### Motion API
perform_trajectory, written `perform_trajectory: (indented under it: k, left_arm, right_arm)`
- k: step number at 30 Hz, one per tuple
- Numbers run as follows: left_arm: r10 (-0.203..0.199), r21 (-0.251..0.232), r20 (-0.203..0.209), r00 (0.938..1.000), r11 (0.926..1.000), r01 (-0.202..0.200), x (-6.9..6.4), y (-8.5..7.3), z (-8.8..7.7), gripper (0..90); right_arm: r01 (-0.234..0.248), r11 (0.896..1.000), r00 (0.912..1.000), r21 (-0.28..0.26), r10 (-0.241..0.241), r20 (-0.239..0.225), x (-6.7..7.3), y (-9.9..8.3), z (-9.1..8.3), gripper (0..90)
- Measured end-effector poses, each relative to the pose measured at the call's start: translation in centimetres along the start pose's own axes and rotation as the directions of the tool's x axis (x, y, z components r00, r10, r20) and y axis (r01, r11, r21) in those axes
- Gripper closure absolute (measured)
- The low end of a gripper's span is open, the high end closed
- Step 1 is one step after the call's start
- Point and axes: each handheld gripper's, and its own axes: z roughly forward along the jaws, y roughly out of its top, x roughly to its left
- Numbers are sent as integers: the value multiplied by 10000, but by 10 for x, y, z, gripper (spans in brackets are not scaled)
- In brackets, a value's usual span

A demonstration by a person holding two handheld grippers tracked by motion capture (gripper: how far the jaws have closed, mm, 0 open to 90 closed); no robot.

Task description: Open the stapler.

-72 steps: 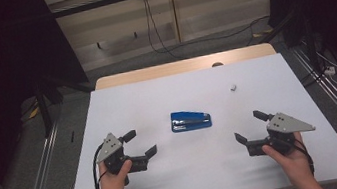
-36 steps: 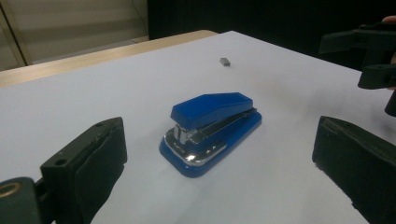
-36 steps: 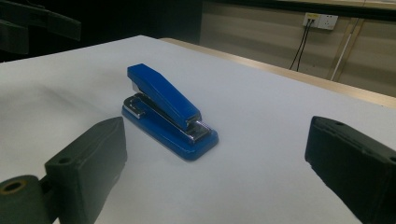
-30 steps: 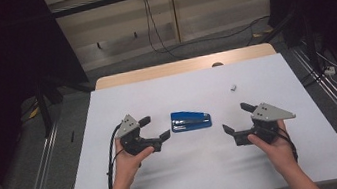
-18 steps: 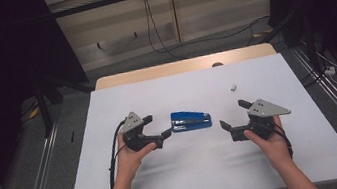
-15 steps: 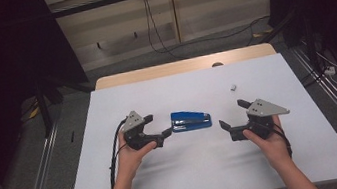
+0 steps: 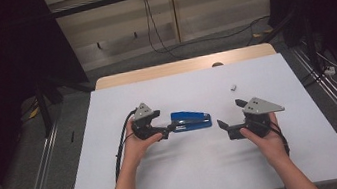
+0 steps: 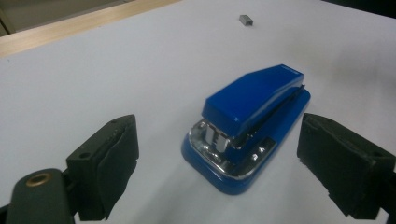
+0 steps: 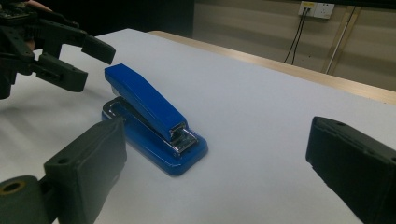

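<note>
A blue stapler lies flat on the white table, its long side running left to right. My left gripper is at its left end. In the left gripper view the stapler's metal hinge end sits between the two black jaws of that gripper, with gaps on both sides. These jaws have just been closing, and the pads do not press on the stapler. My right gripper hovers open a little right of the stapler's other end. From the right gripper I see the stapler ahead.
A small grey staple block lies on the table behind and right of the stapler, also seen far off as a grey block. A wooden strip borders the far table edge. Cables run across the floor beyond.
Both hands have come inward from the table's front corners toward the stapler. The left gripper has slid right until its jaws straddle the stapler's end, and they have narrowed slightly.
</note>
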Motion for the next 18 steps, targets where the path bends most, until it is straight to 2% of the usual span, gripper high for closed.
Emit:
perform_trajectory:
  k: [2,5,7,10,11,14,15,18]
  left_arm:
    - [-8,44,95,10000,10000,8,1,1,2,157]
    - [201,408,140,9997,9990,-206,4,3,9,185]
    - [94,514,294,9995,9986,-109,3,2,12,208]
    - [291,516,358,9989,9982,-309,3,3,14,261]
    - [292,488,525,9982,9983,-318,3,3,15,261]
    - [450,655,740,9962,9966,-499,2,2,18,374]
    - [277,718,839,9961,9969,-337,3,2,20,374]
    - [184,573,1004,9948,9981,-243,4,1,22,455]
  right_arm:
    - [59,10000,10000,54,-59,-4,0,1,2,49]
    - [59,9999,10000,140,-59,2,1,2,4,49]
    - [61,9998,10000,185,-61,5,2,2,5,50]
    - [98,9997,10000,221,-97,-7,3,4,6,51]
    - [98,9997,10000,221,-97,-7,3,4,6,51]
    - [129,9995,9999,291,-131,39,4,5,5,51]
    - [127,9994,9999,321,-129,68,3,4,5,51]
    - [127,9990,9999,417,-131,100,3,4,5,51]
